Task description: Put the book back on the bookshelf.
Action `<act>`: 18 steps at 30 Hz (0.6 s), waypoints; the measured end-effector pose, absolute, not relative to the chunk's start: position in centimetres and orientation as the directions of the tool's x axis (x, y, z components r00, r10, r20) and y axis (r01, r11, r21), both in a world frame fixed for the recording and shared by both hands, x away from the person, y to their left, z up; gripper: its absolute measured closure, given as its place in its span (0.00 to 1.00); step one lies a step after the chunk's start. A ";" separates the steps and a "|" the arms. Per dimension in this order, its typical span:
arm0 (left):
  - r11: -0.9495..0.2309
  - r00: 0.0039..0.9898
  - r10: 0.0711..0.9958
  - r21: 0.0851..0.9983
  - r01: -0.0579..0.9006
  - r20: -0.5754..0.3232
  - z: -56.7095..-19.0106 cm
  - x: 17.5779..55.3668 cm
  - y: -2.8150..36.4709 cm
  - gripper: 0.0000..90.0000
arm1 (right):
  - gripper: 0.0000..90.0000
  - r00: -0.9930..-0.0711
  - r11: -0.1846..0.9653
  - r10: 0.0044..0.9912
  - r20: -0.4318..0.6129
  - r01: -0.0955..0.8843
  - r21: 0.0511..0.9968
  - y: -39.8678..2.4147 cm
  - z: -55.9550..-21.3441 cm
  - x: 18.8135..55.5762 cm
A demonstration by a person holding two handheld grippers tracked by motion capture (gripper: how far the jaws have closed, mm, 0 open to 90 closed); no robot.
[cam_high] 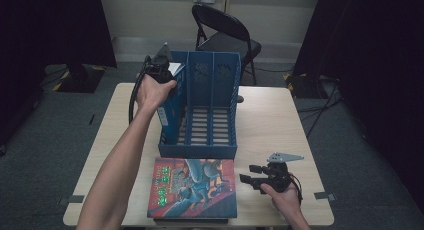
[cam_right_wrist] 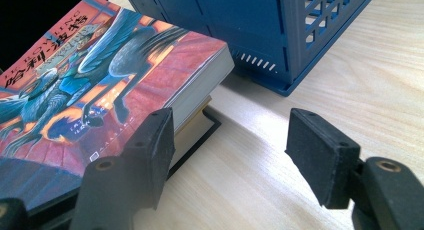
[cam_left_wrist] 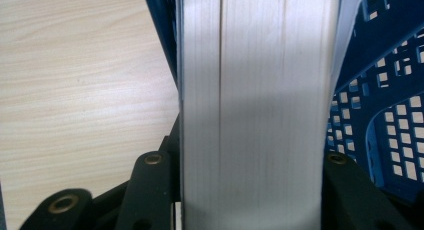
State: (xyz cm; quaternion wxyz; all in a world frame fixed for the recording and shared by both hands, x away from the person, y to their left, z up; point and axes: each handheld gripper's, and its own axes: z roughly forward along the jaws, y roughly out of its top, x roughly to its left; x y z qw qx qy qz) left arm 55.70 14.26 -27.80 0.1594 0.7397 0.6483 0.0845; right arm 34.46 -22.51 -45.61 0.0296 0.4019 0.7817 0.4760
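Holding a book (cam_left_wrist: 252, 105) with my left tongs (cam_high: 159, 69): the jaws pinch it from both sides, page edges facing the left gripper camera. In the high view this book stands upright at the left end of the blue file rack (cam_high: 212, 107), in or against its leftmost slot; I cannot tell which. The rack has 3 slots and sits mid-bench (cam_high: 272, 120), open side toward me.

Right tongs (cam_high: 255, 176) are spread, gripping nothing, and hover low over the bench near its front right corner. In the right gripper view its left jaw sits just beside the corner of a book with a red and blue illustrated cover (cam_right_wrist: 95, 85); I cannot tell whether they touch. That book lies flat on a dark book (cam_right_wrist: 197, 130) at the front edge, just in front of the rack.
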 end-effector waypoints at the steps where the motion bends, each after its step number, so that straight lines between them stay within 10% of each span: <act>1: -0.115 0.152 0.985 0.347 0.931 -0.081 -27.8 55.6 14.3 0.66 | 0.39 -0.674 0.224 0.658 0.336 0.601 0.768 -22.5 -45.6 34.5; 18: -0.184 0.302 0.945 0.560 0.808 -0.125 -29.0 51.8 16.1 0.48 | 0.39 -0.677 0.231 0.659 0.330 0.598 0.767 -22.1 -45.6 34.5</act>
